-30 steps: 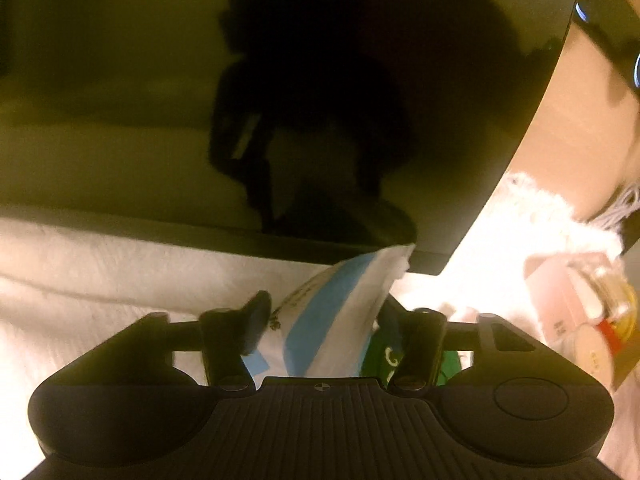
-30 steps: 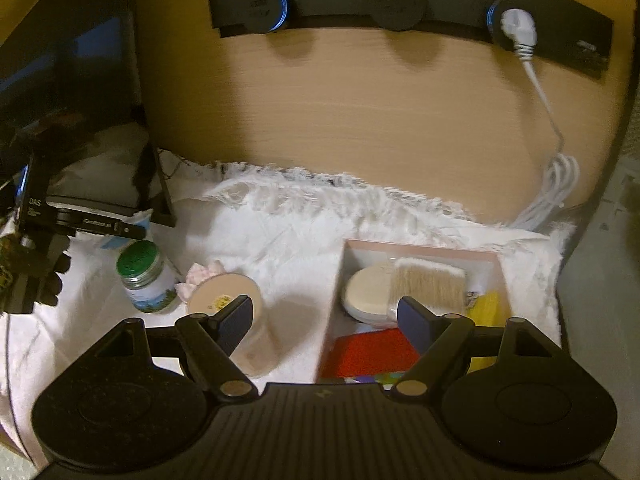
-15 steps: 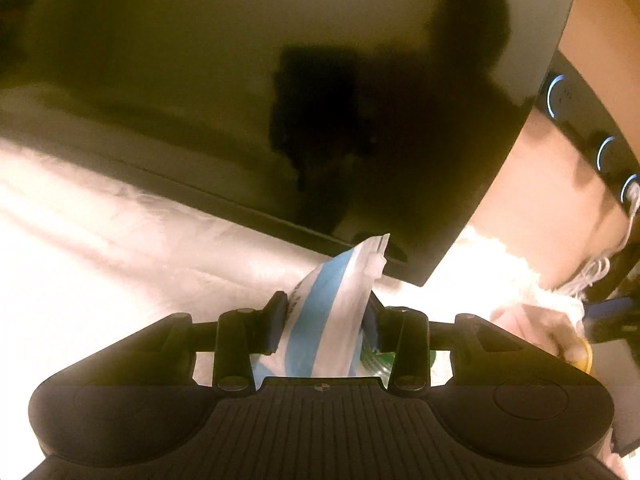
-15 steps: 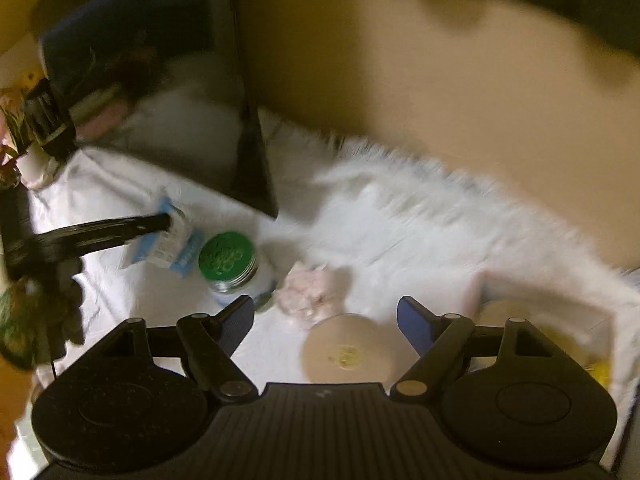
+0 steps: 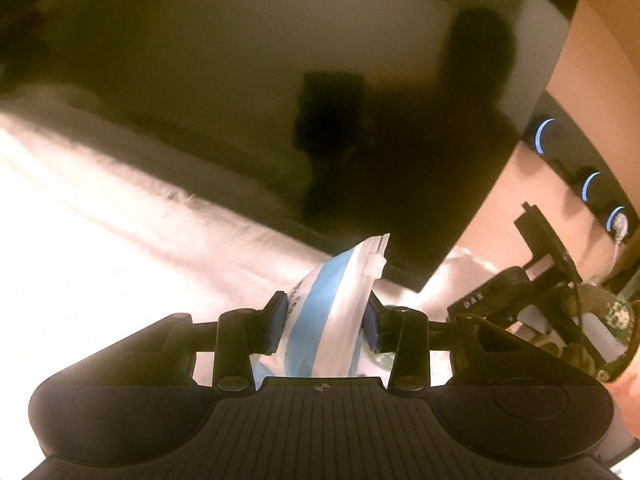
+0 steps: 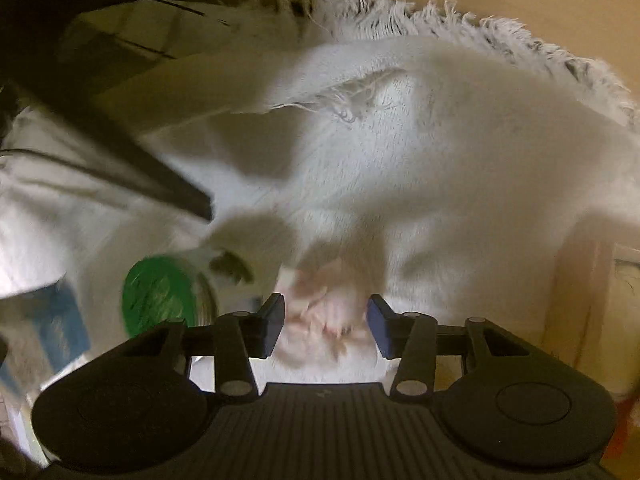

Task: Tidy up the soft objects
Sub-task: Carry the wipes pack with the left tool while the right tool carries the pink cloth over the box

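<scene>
While the left gripper (image 5: 326, 322) pinches a blue-and-white soft pouch (image 5: 320, 320) between its fingers, the right gripper (image 6: 326, 322) is closing its still-spread fingers around a pale pink, crumpled soft thing (image 6: 324, 308) that lies between them on the white fringed cloth (image 6: 440, 152), so a second pick-up seems in hand. Next, I judge, those fingers must pinch it without snagging the cloth; blur hides what it is.

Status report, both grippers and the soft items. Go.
Left gripper shut on blue-white pouch. Right gripper closing around pink soft item, pads not yet pressing. Green-lidded jar close beside.
</scene>
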